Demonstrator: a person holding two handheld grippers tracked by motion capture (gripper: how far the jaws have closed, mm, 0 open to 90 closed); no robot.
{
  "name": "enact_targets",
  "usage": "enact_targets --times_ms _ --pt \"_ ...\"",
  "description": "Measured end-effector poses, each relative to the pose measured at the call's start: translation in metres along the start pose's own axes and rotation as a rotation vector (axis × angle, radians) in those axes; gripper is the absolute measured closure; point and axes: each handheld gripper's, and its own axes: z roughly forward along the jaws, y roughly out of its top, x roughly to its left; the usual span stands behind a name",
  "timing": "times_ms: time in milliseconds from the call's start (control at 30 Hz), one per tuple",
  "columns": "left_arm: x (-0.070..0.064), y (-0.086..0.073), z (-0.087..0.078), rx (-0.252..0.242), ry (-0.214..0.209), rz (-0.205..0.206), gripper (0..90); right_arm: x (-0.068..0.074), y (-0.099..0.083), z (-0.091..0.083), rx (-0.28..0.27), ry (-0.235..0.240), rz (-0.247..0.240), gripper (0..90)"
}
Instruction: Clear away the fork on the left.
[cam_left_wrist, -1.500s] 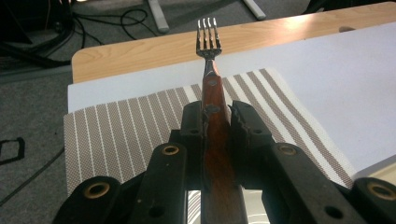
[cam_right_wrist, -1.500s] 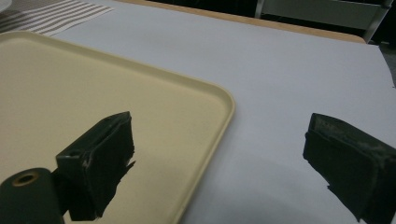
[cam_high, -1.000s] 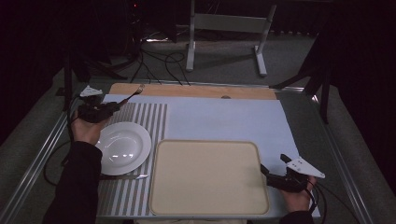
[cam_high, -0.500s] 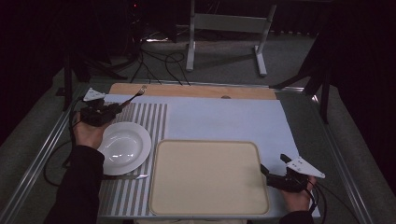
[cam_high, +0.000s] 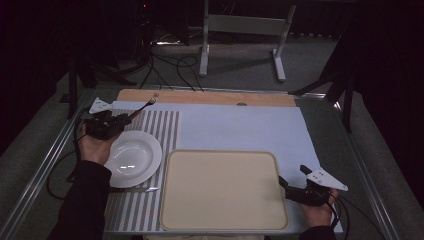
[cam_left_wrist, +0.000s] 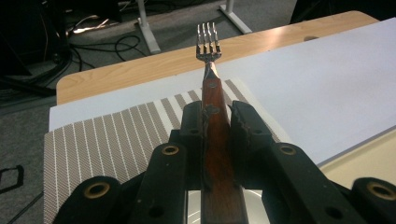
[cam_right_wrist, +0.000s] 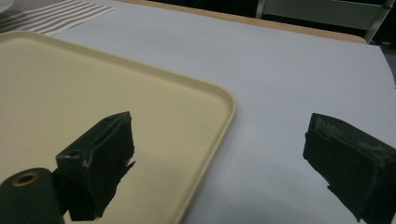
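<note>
My left gripper (cam_high: 121, 121) hovers just beyond the white plate (cam_high: 132, 157), over the striped placemat (cam_high: 165, 130). It is shut on the wooden handle of a fork (cam_high: 144, 105), whose tines point toward the far wooden table edge. In the left gripper view the fork (cam_left_wrist: 212, 93) runs straight out between the closed jaws of that gripper (cam_left_wrist: 215, 109). My right gripper (cam_high: 292, 176) rests at the near right, beside the beige tray (cam_high: 220, 151). Its jaws (cam_right_wrist: 224, 140) stand wide open, astride the tray's right rim (cam_right_wrist: 219, 121), holding nothing.
A knife (cam_high: 135, 190) lies on the placemat just in front of the plate. A white sheet (cam_high: 240, 125) covers the table's middle and right. A wooden strip (cam_high: 210, 97) runs along the far edge, with cables and a stand on the floor beyond.
The left gripper, with the fork in it, has drifted slightly right and a little nearer the plate. The right gripper has stayed where it was.
</note>
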Motion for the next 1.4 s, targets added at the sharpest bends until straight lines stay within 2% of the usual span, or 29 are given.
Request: enact_targets --times_ms 767,1233,1400 --pt "-0.026 -0.015 -0.005 -0.015 0.014 0.006 76.5 0.0 0.0 0.0 -0.001 0.0 0.001 8.4" --pt "-0.04 -0.026 -0.006 -0.026 0.006 0.001 76.5 0.0 0.0 0.0 0.0 0.003 -0.003 8.4" --pt "-0.047 -0.029 -0.006 -0.023 0.006 0.013 76.5 0.0 0.0 0.001 -0.001 0.004 0.0 8.4"
